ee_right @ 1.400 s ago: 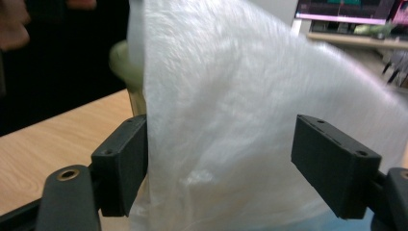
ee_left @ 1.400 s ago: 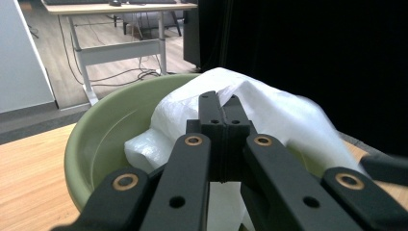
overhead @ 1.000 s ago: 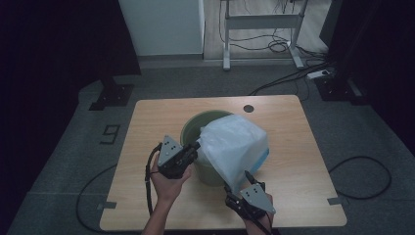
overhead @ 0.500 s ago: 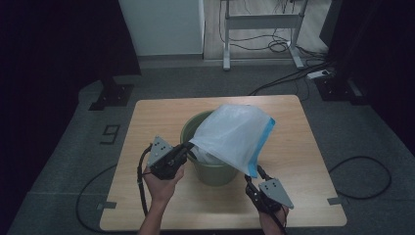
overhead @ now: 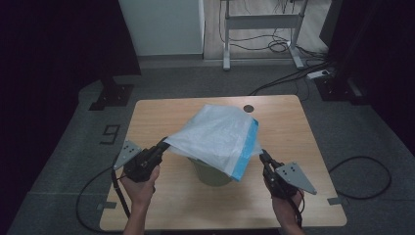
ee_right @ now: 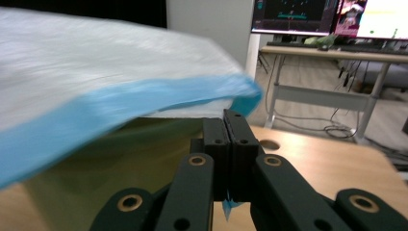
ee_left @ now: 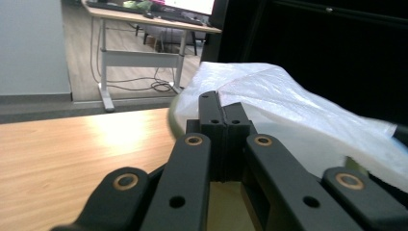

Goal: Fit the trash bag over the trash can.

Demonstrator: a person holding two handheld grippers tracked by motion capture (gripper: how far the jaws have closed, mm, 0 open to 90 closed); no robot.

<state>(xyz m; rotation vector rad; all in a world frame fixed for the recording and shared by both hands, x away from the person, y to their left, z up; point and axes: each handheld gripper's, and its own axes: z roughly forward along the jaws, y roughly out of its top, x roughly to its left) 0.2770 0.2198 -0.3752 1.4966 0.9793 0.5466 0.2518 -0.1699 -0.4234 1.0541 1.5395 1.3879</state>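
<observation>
Clearly both tools are pinching the same thing: the left gripper point(overhead: 164, 144) has its jaws pressed flat together on one edge of a white plastic bag point(overhead: 218, 137), and in the left gripper view the closed jaws point(ee_left: 222, 120) meet right where the crinkled film begins. Across from it, the right gripper point(overhead: 263, 155) is likewise clamped, its jaws closed on the bag's blue-trimmed edge, with a sliver of blue poking out beneath them in the right gripper view point(ee_right: 229, 130). Between the two, the bag hangs spread like a canopy above a green bin point(overhead: 213, 172) that stands near the middle of the wooden table point(overhead: 161, 200); whether the film touches the bin's rim I cannot tell. Judging by its folds and sag, the bag is very light, thin and limp, with no stiffness of its own, so it takes whatever shape the two holds give it. It looks slick as well, and a shallow pinch could slip off under a tug, while a hard pull could stretch or tear the film. The blue band point(ee_right: 120, 103) along the mouth seems the best place to grip, since it is probably the sturdier hem, with the holds well apart on opposite sides so the opening stays wide. The bin looks rigid but light enough to shift if the bag drags on it.
</observation>
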